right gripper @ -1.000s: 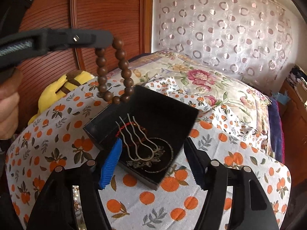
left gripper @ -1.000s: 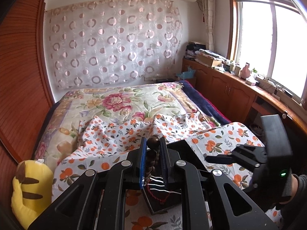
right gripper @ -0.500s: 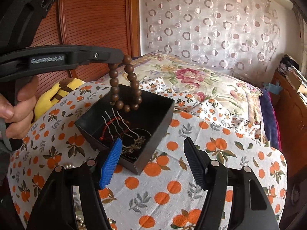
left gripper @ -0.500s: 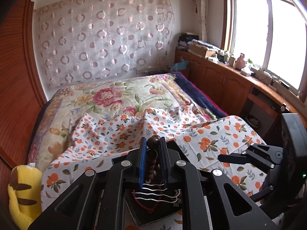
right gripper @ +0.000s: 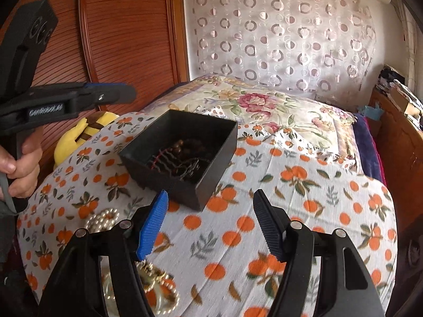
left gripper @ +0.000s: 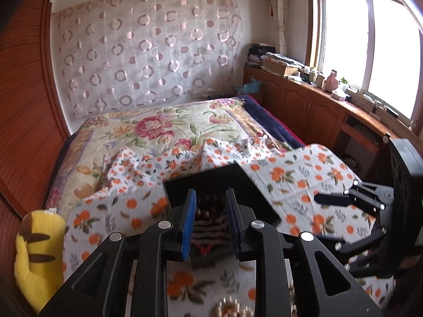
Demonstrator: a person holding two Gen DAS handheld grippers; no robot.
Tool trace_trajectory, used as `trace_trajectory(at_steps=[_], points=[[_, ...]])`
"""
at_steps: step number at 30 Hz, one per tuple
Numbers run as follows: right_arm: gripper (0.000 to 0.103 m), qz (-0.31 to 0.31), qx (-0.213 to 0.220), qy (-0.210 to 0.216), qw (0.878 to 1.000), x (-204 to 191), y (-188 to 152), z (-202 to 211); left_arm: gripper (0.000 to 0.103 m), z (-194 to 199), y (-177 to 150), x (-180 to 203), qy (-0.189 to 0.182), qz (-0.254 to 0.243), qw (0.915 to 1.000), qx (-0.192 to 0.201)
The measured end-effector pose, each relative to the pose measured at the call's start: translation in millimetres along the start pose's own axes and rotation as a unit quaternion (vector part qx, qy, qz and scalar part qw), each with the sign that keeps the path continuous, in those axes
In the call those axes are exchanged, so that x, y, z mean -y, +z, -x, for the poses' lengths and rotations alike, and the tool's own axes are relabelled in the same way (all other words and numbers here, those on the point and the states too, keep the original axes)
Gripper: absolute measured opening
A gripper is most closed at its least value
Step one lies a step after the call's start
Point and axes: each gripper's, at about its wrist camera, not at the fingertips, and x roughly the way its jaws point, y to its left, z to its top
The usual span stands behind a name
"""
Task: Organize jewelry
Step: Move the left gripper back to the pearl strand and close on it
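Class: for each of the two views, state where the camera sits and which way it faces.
Left wrist: on the left gripper, facing over the black box toward the window; its open fingers show.
Right wrist: on the right gripper, facing the box toward the wood panelling; open fingers and left hand show.
Shared: box, orange-print cloth.

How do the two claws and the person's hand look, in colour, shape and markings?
Both claws are black plastic frames with silver screws. The left claw has flat blue pads on its fingers; from the right view its side bears white lettering, too blurred to be sure of. The right claw has one blue ribbed pad and one black ribbed pad. The left hand is bare, and grips a grey trigger.
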Motion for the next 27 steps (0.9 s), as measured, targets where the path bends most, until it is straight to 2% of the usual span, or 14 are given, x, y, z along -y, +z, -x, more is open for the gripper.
trace_trajectory(at_steps=[3,11,22,27], points=[[0.068,-0.002,-0.001,-0.001,1.0,-3.5,-10.1,6.8,0.022,10.3,-16.3,1.1,0.001,0.001,1.0,-0.005],[0.059,-0.005,-0.005,-0.003,1.0,-14.0,-32.8,23.2,0.022,28.3,-58.0,1.6,0.003,0.007,0.9997,-0.025],[0.055,-0.004,-0.006,0.004,1.0,-34.9,-55.9,36.3,0.022,33.8,-102.2,-4.8,0.003,0.024,0.9981,-0.056],[0.047,-0.004,-0.008,0.016,1.0,-45.4,-65.7,40.0,0.022,33.1,-117.3,-2.6,-0.003,0.03,0.997,-0.071]])
